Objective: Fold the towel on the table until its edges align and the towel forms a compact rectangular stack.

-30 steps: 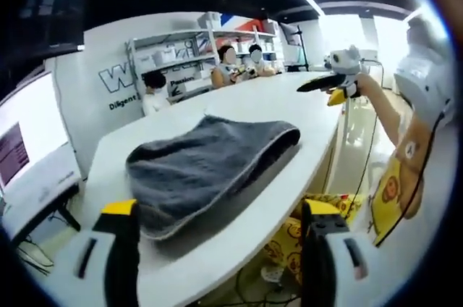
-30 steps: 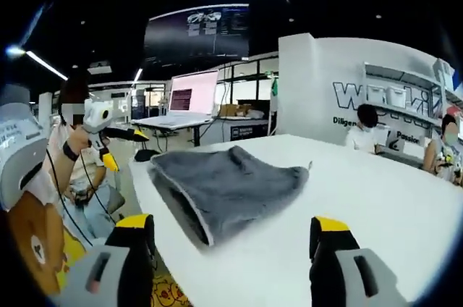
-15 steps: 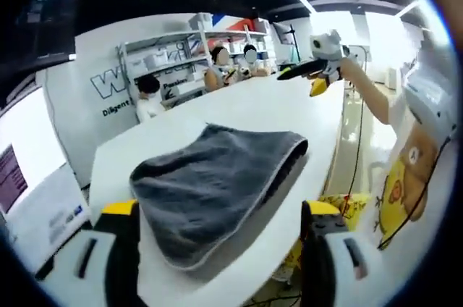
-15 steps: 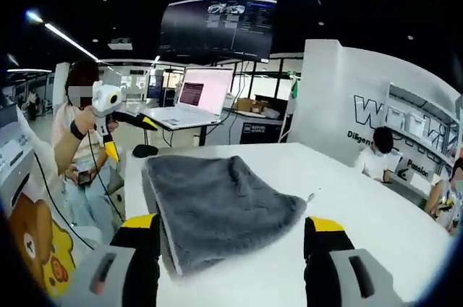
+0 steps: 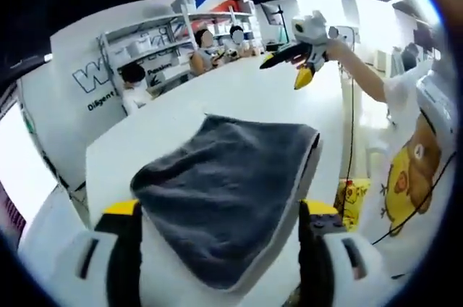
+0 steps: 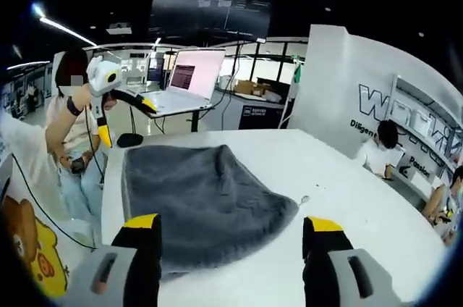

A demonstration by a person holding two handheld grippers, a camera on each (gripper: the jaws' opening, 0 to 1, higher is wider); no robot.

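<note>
White table (image 5: 239, 97) (image 6: 347, 184), broad and rounded at its end, taking up most of the ground in both views. On it, near the rounded end, the grey towel (image 5: 224, 184) (image 6: 199, 202): folded over on itself into a soft, uneven pad, pale hem showing along one edge, one corner hanging slightly past the table rim in the left gripper view. Beyond the table, past the towel's far side, a white wall with large lettering (image 5: 90, 79) (image 6: 383, 108), and seated people (image 5: 134, 79) (image 6: 380, 151) along the table's far edge, shelving (image 5: 166, 39) behind them. Beside the table at the towel's near end, a person in a white shirt with a cartoon bear print (image 5: 412, 169) (image 6: 22, 227). Off the table's end, well apart from the towel, a second desk carrying a laptop with a lit screen (image 6: 192, 75). Left gripper (image 5: 217, 249) low over the towel's near edge, yellow-tipped jaws standing wide with the cloth between and under them, nothing clamped; seen from the right gripper view as a white body with a yellow and black beak (image 6: 119, 97), held up off the table beyond the towel's far corner. Right gripper (image 6: 228, 256) likewise just above the towel's near edge, jaws spread wide and gripping nothing; in the left gripper view raised high (image 5: 293, 50) over the table, well apart from the towel.
</note>
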